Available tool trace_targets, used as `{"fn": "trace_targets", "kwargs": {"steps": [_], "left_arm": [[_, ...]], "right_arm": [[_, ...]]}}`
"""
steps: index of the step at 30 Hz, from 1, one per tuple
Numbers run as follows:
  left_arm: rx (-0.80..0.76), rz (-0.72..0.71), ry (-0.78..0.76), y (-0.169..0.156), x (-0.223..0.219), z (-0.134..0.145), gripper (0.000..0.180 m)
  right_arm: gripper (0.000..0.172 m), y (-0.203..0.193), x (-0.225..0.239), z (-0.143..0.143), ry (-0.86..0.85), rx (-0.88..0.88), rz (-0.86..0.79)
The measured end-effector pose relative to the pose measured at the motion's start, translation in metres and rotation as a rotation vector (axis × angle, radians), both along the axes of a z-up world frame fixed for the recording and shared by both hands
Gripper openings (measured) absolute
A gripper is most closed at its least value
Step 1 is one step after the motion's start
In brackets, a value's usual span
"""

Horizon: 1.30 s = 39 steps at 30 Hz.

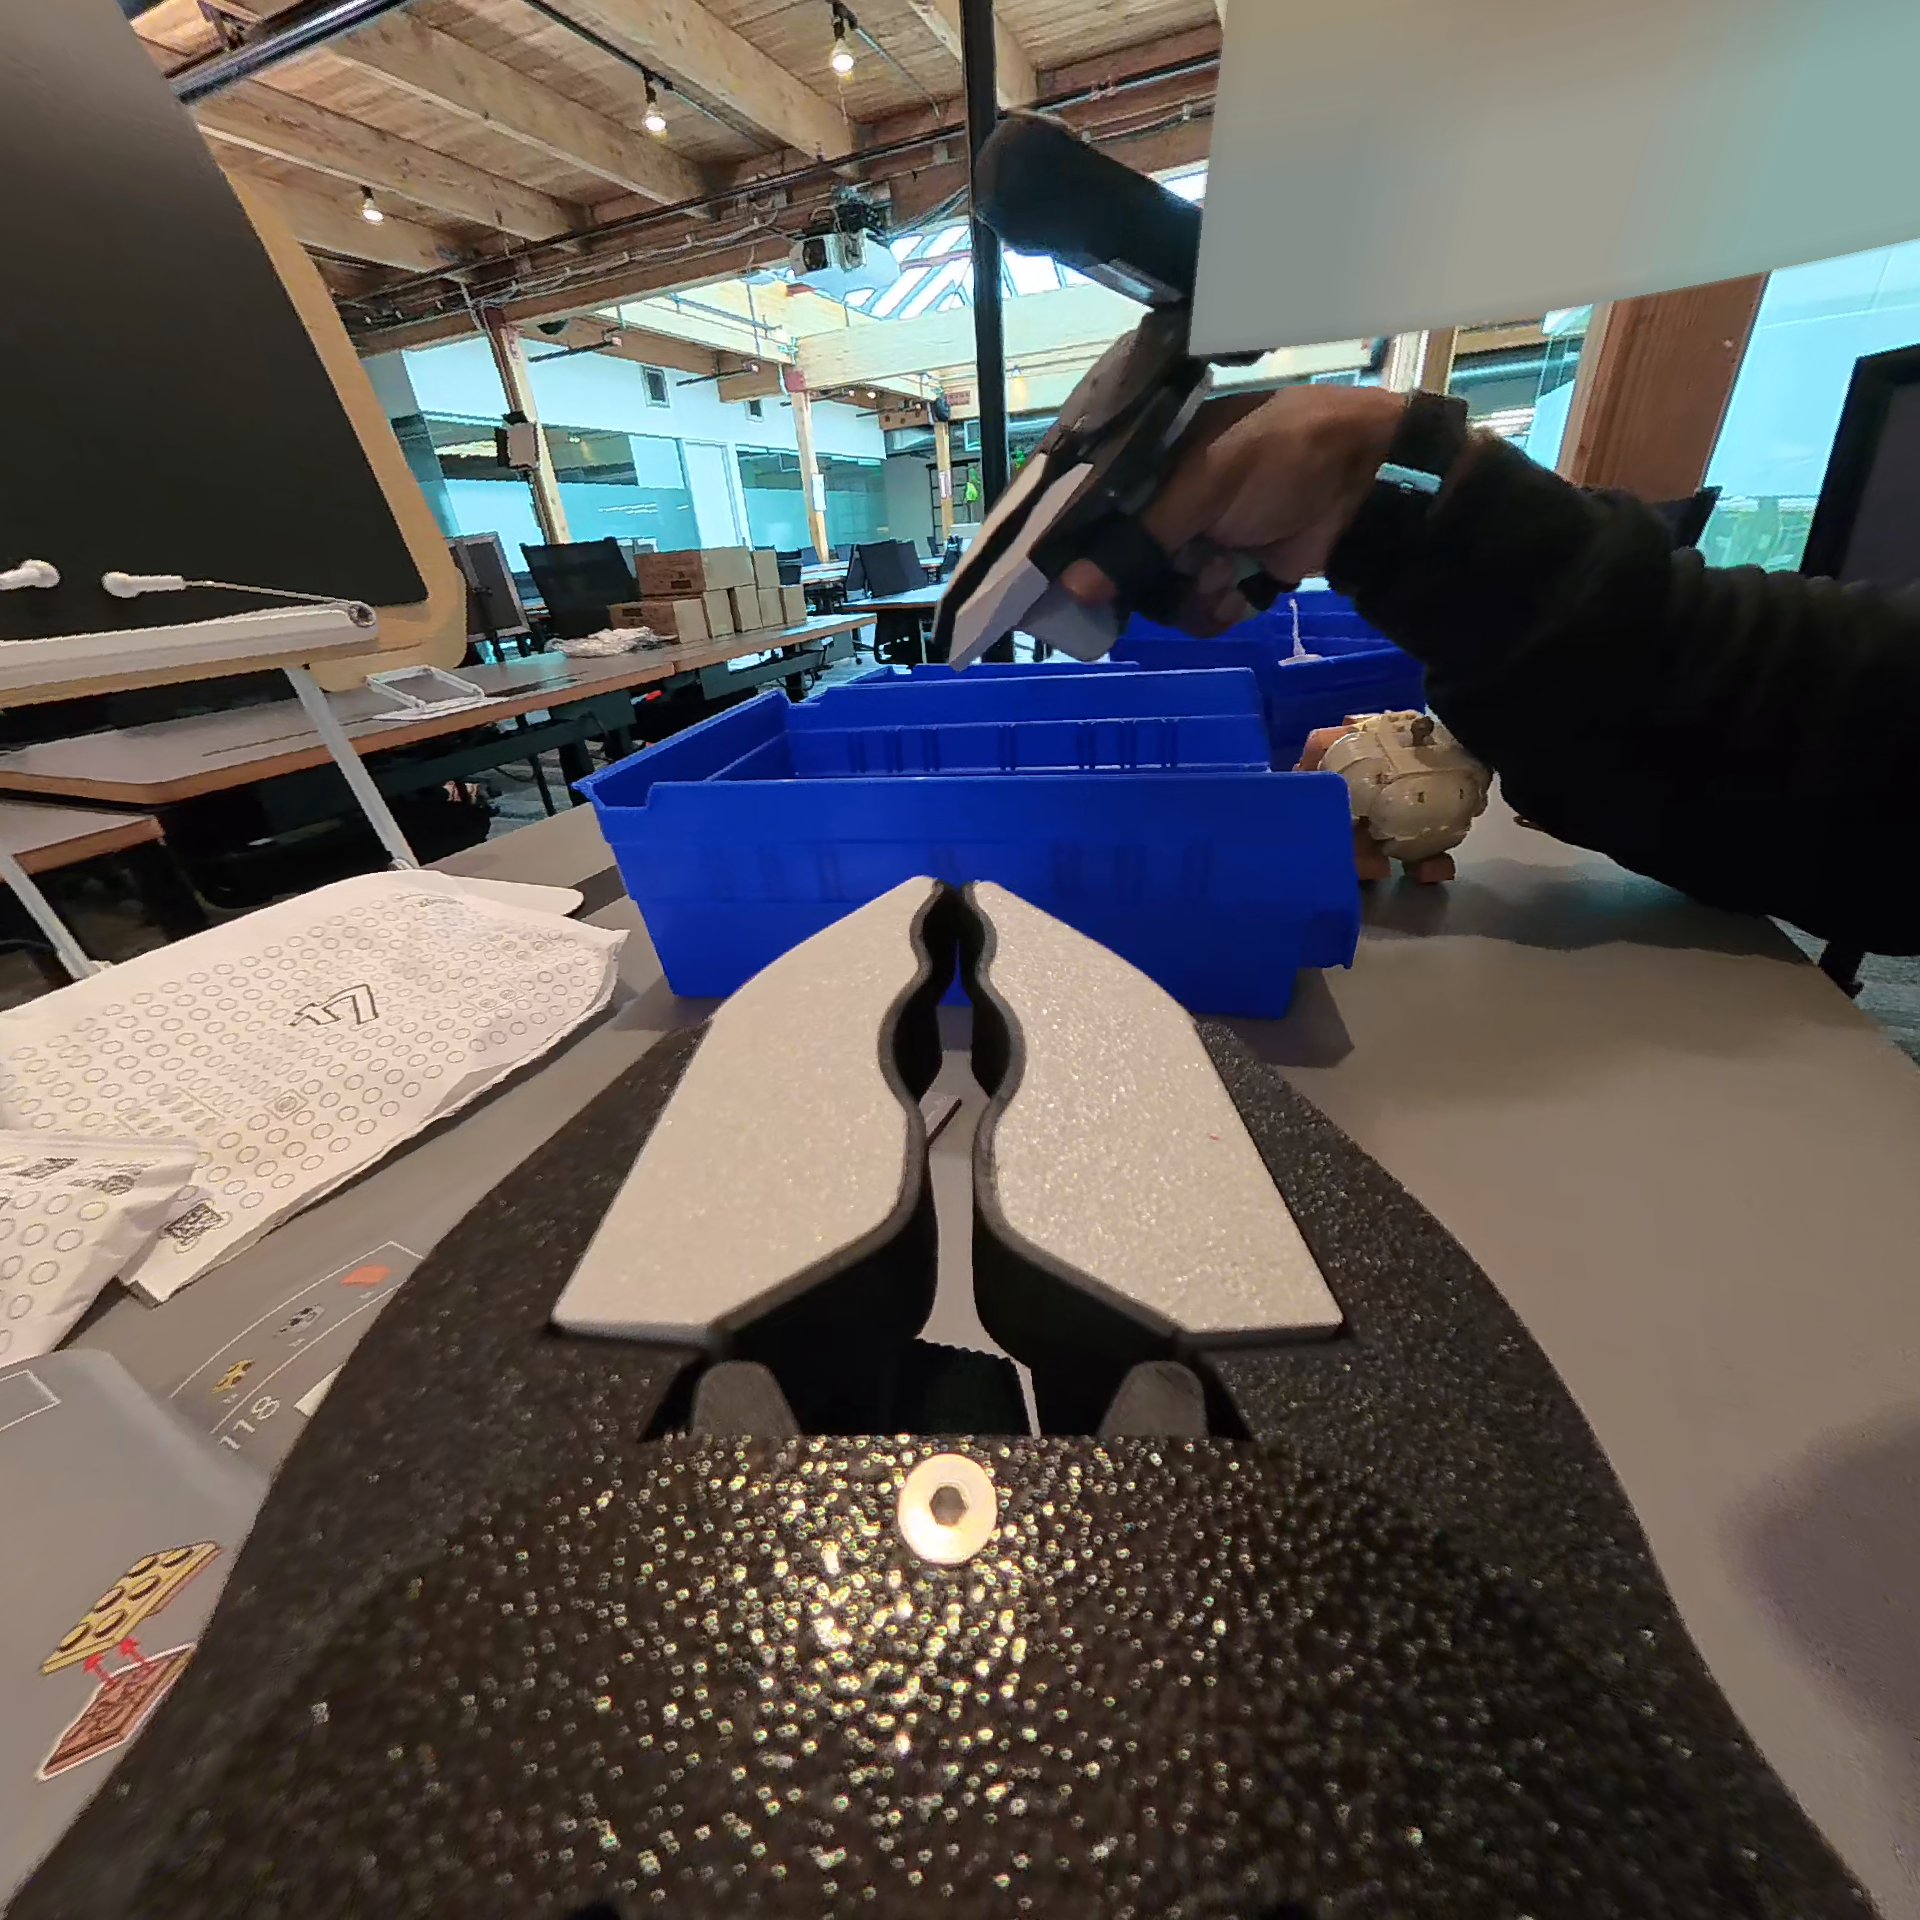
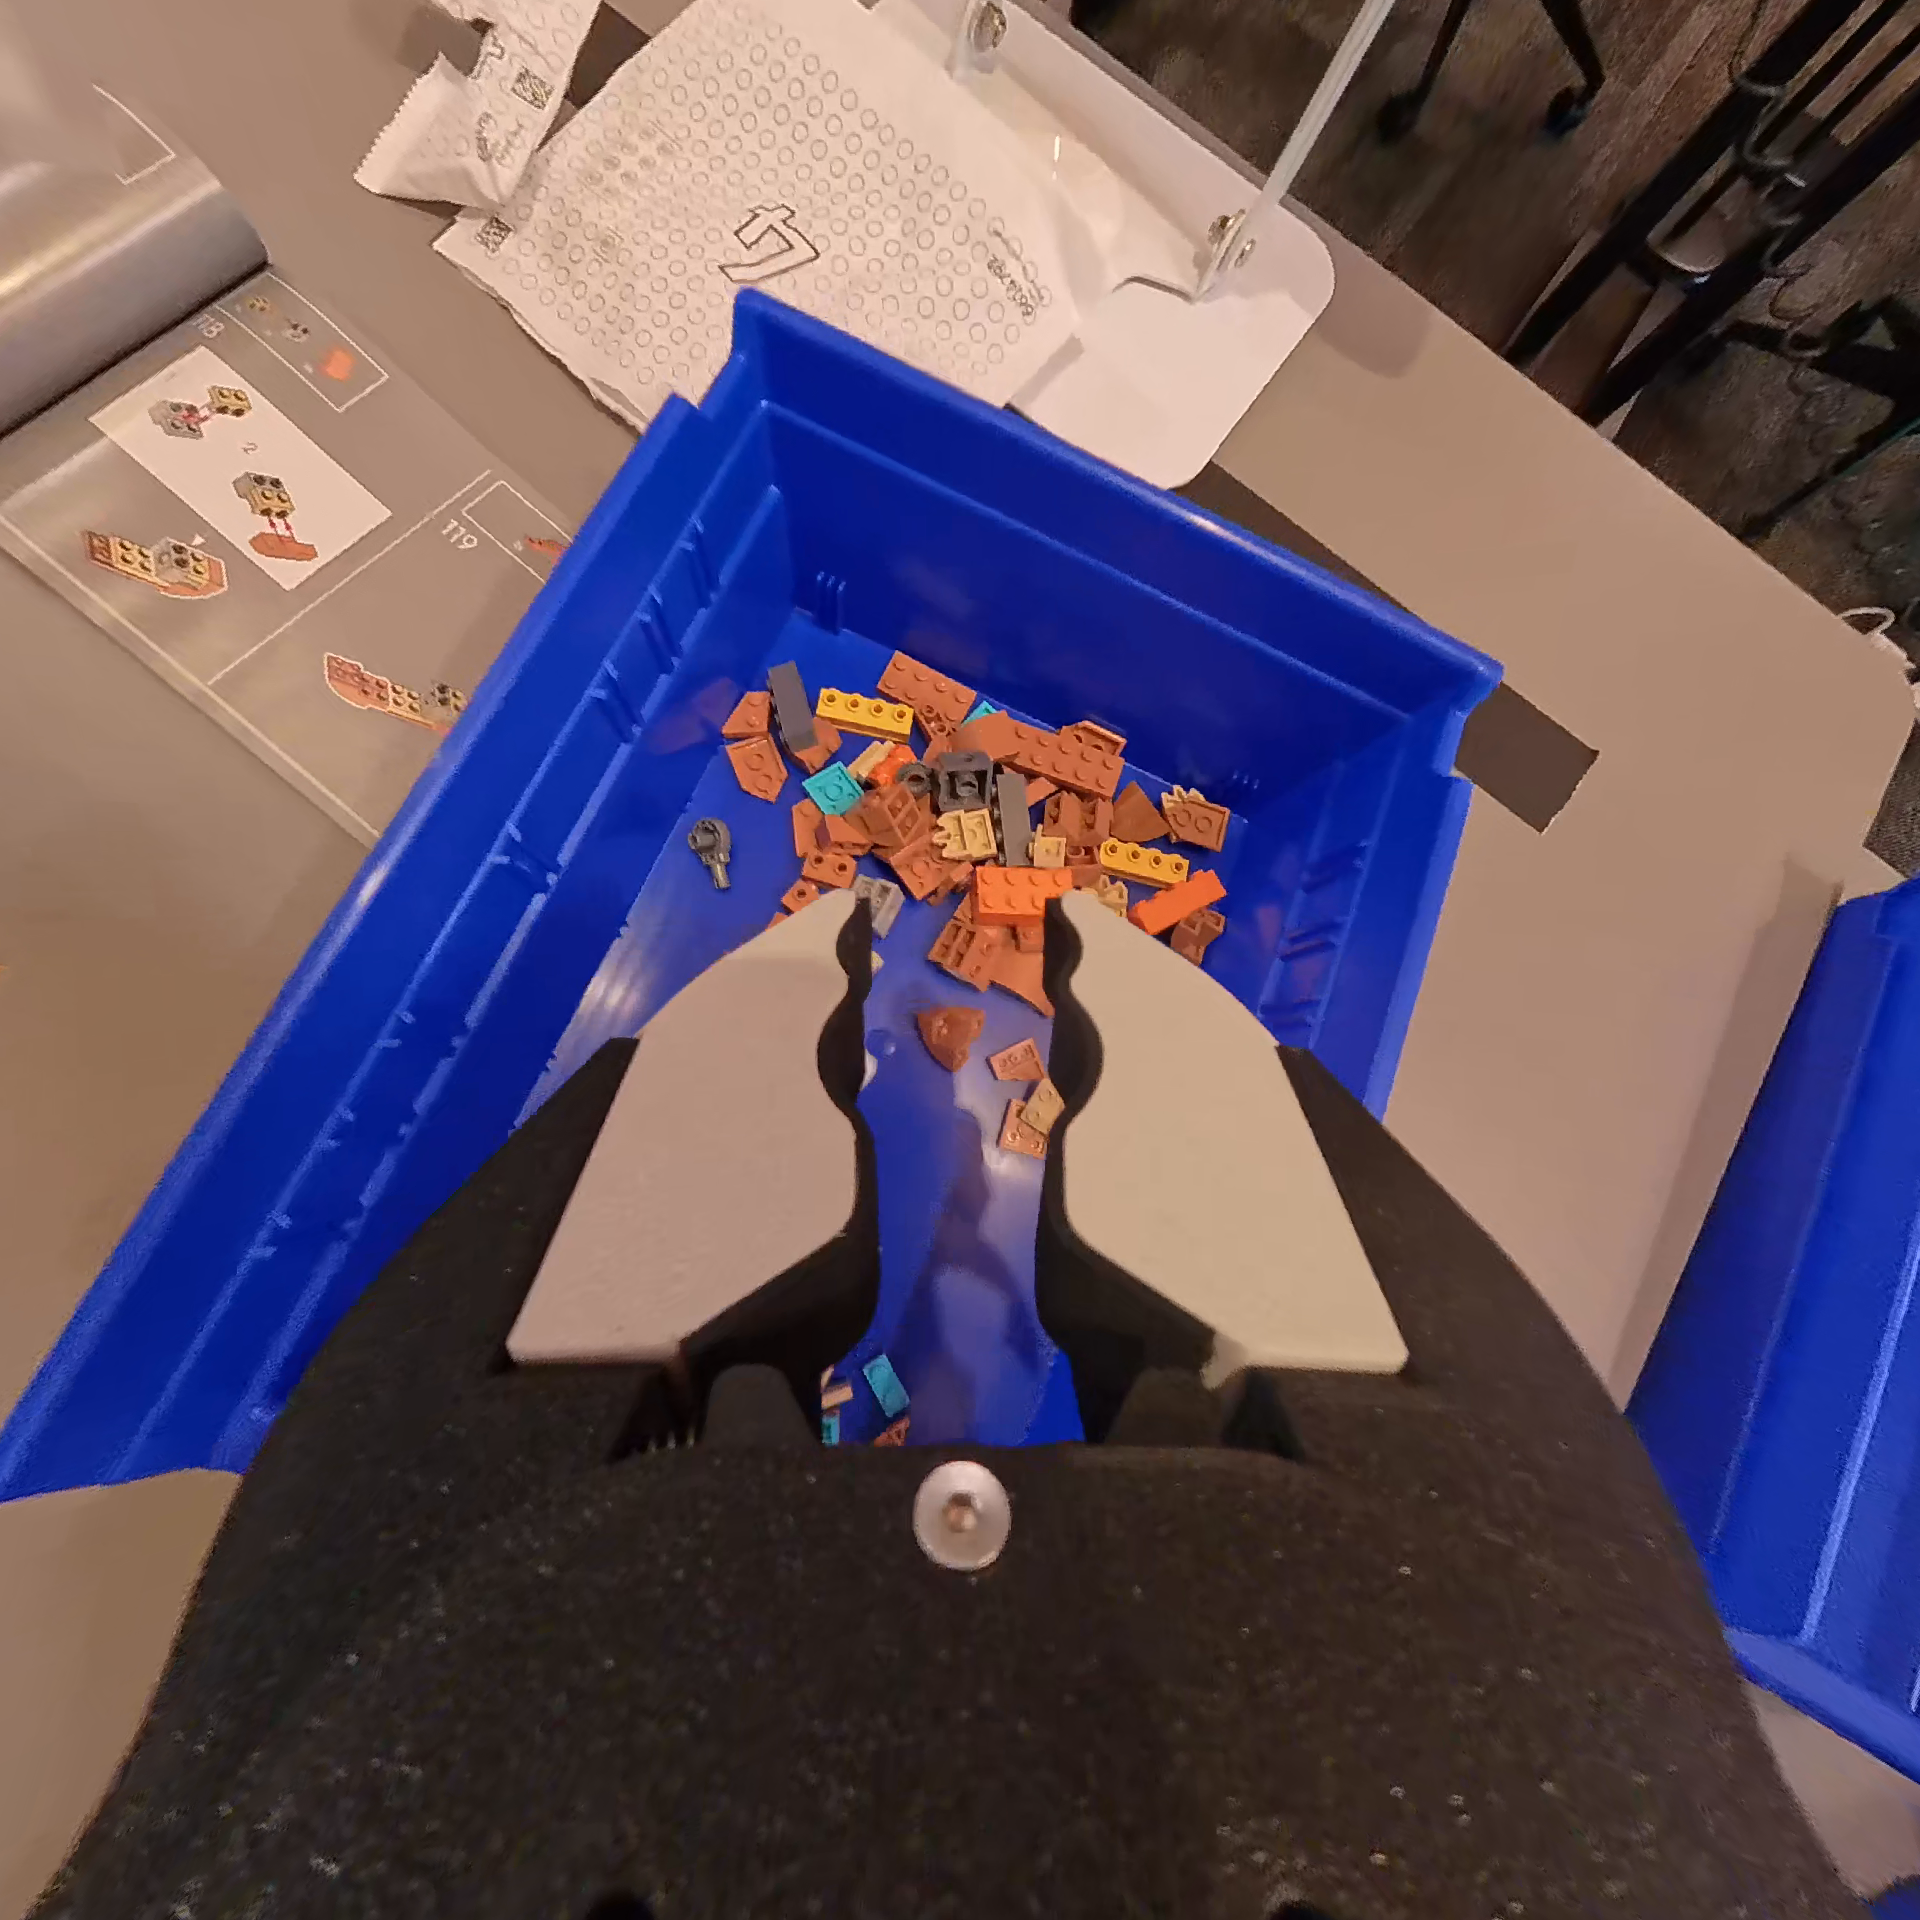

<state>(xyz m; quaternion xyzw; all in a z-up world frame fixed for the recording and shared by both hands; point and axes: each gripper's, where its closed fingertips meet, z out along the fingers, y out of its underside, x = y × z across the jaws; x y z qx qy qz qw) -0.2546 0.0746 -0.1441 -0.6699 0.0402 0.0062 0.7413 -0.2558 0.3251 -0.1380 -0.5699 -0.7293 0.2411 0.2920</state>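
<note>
My left claw (image 1: 958,896) is closed, its tips meeting with nothing between them. It hovers low over the grey surface (image 1: 1558,1143), tips pointing at the near wall of a blue bin (image 1: 987,862) just ahead. To its left lie white paper bags (image 1: 312,1029) printed with circles, and nearer me on that side an open booklet (image 1: 114,1621). Off to the right, beside the bin, stands a small tan brick model (image 1: 1408,790). Above and beyond the bin a hand (image 1: 1278,499) holds my other claw, angled down toward the bin.

My right claw (image 2: 954,914) is partly open and grips nothing; blue bin floor shows between the fingers. It hangs inside the bin (image 2: 520,935), tips just short of a pile of bricks (image 2: 987,810), mostly brown with some yellow, teal, grey and tan. An orange brick (image 2: 1018,891) lies right at the right fingertip and a small grey piece (image 2: 883,902) at the left one; I cannot tell whether either is touched. A few loose brown plates (image 2: 951,1036) sit on the floor between the fingers. A dark pin (image 2: 712,847) lies alone left of the pile. Past the bin's far wall are the bags (image 2: 790,208); the booklet (image 2: 239,499) lies to the left. A second blue bin (image 2: 1787,1299) stands to the right.
</note>
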Motion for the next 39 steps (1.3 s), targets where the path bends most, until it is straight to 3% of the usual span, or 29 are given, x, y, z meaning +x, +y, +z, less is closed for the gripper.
{"fn": "trace_targets", "kwargs": {"steps": [4,9,16,21,28,39], "left_arm": [[0.027,-0.020,0.005,-0.003,0.003,0.003,0.000],[0.052,-0.034,0.005,-0.008,0.006,0.006,0.000],[0.124,-0.050,-0.045,-0.012,0.009,0.015,0.000],[0.176,-0.048,-0.042,-0.016,0.009,0.024,0.000],[0.214,-0.079,-0.140,-0.020,0.005,0.029,0.000],[0.161,-0.111,-0.172,-0.020,0.004,0.022,0.000]], "right_arm": [[0.027,-0.016,-0.016,0.009,0.024,-0.022,0.013],[0.000,-0.057,-0.039,0.024,0.126,-0.055,0.114],[0.000,-0.068,-0.040,0.003,0.221,-0.132,0.122],[0.000,-0.070,-0.037,0.014,0.283,-0.159,0.106],[0.000,-0.076,-0.040,0.001,0.247,-0.162,0.112],[0.000,-0.073,-0.044,-0.007,0.228,-0.162,0.098]]}}
